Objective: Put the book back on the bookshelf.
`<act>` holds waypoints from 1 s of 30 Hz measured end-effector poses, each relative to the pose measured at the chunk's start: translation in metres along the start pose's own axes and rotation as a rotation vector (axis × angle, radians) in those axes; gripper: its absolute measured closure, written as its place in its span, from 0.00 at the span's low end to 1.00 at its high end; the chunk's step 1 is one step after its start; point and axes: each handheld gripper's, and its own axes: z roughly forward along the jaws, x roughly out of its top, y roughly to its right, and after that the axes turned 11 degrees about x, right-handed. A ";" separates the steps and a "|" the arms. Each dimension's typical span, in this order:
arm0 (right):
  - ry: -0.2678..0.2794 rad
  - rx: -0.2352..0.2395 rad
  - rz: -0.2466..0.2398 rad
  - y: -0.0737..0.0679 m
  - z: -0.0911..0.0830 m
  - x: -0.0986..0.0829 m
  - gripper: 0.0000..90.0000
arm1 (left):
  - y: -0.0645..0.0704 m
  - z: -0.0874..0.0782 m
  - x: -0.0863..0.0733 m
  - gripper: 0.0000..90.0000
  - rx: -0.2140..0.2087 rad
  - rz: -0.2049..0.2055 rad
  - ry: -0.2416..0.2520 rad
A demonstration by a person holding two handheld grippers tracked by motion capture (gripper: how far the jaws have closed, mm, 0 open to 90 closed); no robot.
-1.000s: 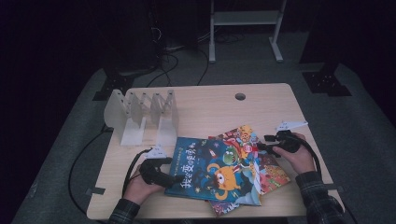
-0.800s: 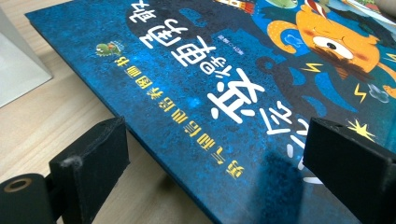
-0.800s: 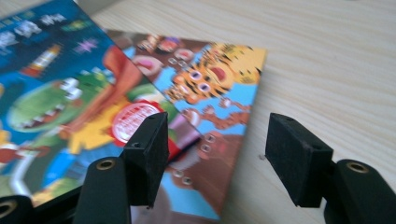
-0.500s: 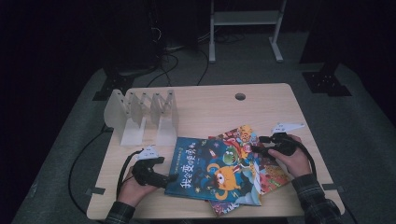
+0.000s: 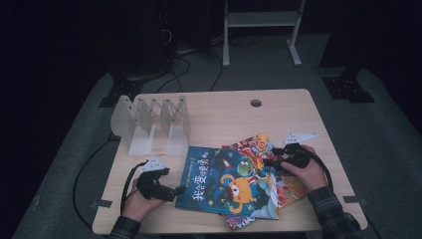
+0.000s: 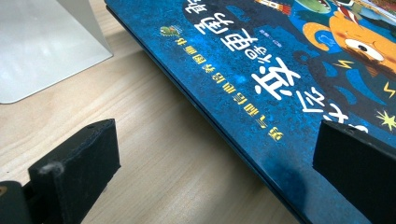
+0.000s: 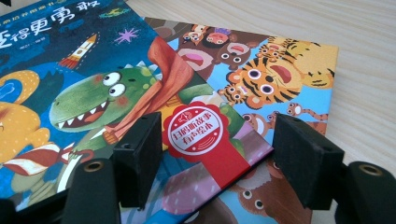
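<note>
1. Nearest the person, the left gripper (image 5: 175, 191) is seen low on the table (image 5: 219, 112) with its jaws spread wide, one on either side of the left edge of the blue book (image 5: 229, 181); nothing is held.
2. In the left gripper view, the blue book (image 6: 280, 70) is shown lying flat, its edge running between the jaws, with bare wood under the near jaw.
3. The right gripper (image 5: 271, 162) is seen with its jaws wide over the far right corner of the same book, gripping nothing.
4. In the right gripper view, that corner, with its red seal (image 7: 196, 128), lies between the jaws, on top of the tiger book (image 7: 285, 70).
5. The step in hand is judged to be lifting the top book off the pile. One jaw should be slid fully under the cover edge before closing, so that the books below are not pinched as well.
6. Both grips are best closed together, the book being kept level.
7. Farthest back left, the white book rack (image 5: 154, 122) stands upright with its slots free, probably the destination.
</note>
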 end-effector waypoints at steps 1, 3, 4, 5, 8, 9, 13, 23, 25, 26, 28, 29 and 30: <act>-0.002 0.000 0.000 0.000 0.000 0.000 0.35 | 0.000 0.000 0.000 0.00 -0.002 0.002 -0.003; -0.005 -0.001 0.002 -0.001 0.001 0.001 0.34 | -0.001 0.001 0.001 0.00 -0.003 0.000 -0.002; -0.005 -0.001 0.002 -0.001 0.001 0.001 0.34 | -0.001 0.001 0.001 0.00 -0.003 0.000 -0.002; -0.014 -0.006 0.001 -0.002 0.001 0.002 0.33 | 0.000 0.001 0.001 0.00 -0.004 0.001 -0.001; -0.027 0.008 -0.001 -0.004 0.002 0.003 0.33 | -0.001 0.002 0.001 0.00 -0.005 0.002 -0.002; -0.037 0.007 -0.006 -0.007 0.004 0.004 0.33 | -0.001 0.002 0.001 0.00 -0.006 0.003 -0.005; -0.043 0.016 -0.013 -0.011 0.008 0.006 0.33 | -0.001 0.003 0.001 0.00 -0.008 0.003 -0.010; -0.050 0.040 -0.030 -0.022 0.018 0.011 0.33 | 0.000 0.004 0.000 0.00 -0.015 0.000 -0.019; -0.049 0.047 -0.037 -0.024 0.020 0.011 0.33 | -0.001 0.004 -0.001 0.00 -0.017 -0.002 -0.024; -0.050 0.049 -0.044 -0.024 0.021 0.011 0.33 | -0.001 0.004 -0.001 0.00 -0.017 -0.004 -0.030; -0.049 0.050 -0.041 -0.026 0.022 0.012 0.33 | -0.001 0.005 -0.002 0.00 -0.021 -0.007 -0.035; -0.048 0.050 -0.040 -0.026 0.022 0.012 0.33 | -0.001 0.005 -0.002 0.00 -0.024 -0.010 -0.039; -0.047 0.050 -0.040 -0.027 0.022 0.011 0.33 | -0.001 0.005 -0.003 0.00 -0.027 -0.016 -0.040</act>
